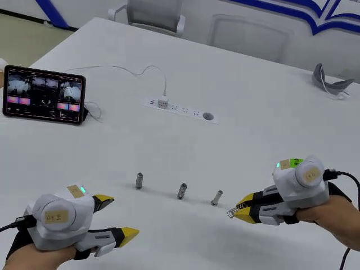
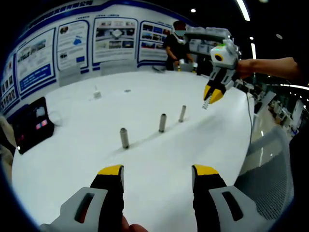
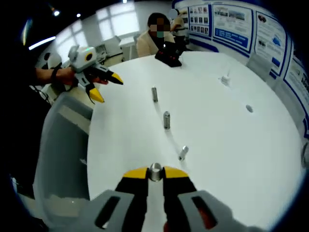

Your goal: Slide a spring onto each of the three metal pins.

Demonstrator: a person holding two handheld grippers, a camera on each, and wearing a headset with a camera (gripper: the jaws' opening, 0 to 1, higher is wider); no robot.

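The right gripper (image 1: 243, 209) has its yellow-tipped jaws pressed together on a small spring (image 1: 231, 213), which sticks out past the tips toward the left, close to the white table (image 1: 253, 129), touching it or not I cannot tell; in the right gripper view the spring shows end-on as a ring between the tips; the three pins (image 1: 181, 191) stand in a row in front of the person, and the rightmost pin (image 1: 216, 198), leaning a little, is near the spring but apart from it, with bare tabletop between; the other two look ribbed, though too small to tell whether coils sit on them; the left gripper (image 1: 116, 216) hovers at the near left, jaws spread wide with nothing in them, well apart from the row; beyond the pins lie a power strip (image 1: 180, 109) with a white cable (image 1: 126, 70), a lit tablet (image 1: 44, 94) propped at the far left, a grey band (image 1: 332, 84) at the far right and a chair (image 1: 152, 14) at the table's far edge
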